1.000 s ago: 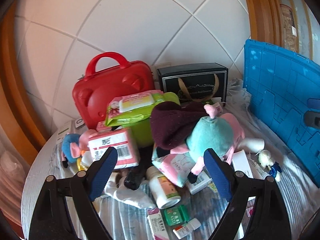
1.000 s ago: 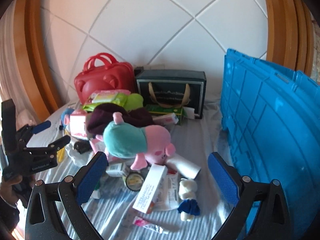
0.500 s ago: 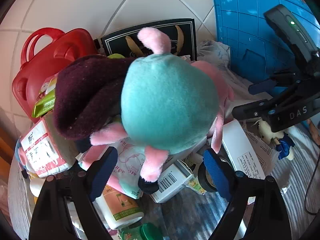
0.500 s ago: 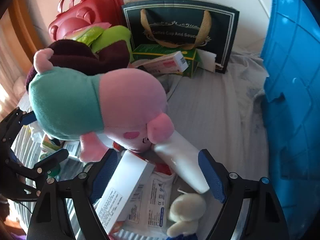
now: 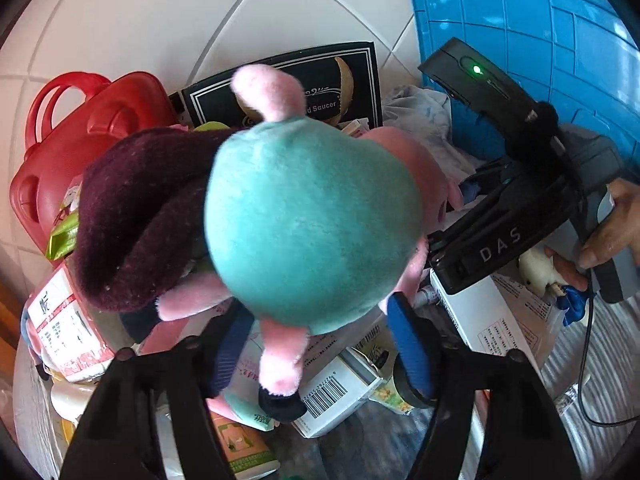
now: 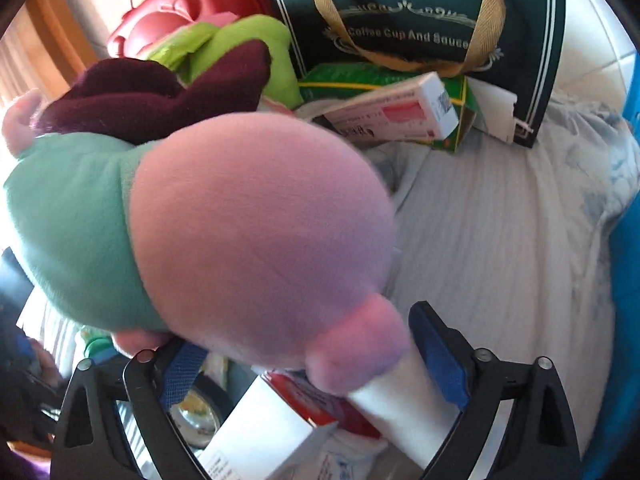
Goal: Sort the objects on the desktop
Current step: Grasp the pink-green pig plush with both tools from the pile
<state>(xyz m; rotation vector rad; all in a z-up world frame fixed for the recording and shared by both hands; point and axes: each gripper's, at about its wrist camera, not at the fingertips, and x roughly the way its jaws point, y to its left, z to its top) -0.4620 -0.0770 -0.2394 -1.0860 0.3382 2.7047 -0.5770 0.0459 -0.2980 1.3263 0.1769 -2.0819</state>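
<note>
Your left gripper is closing around the pink-and-teal plush pig, its blue pads flanking the teal body; whether they press yet you cannot tell. Your right gripper is opening, unclenched, either side of the pig's pink head, above a white tube.

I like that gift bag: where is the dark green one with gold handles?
The gift bag stands against the tiled wall at the back, right of the red case, with a green box leaning at its foot.
</note>
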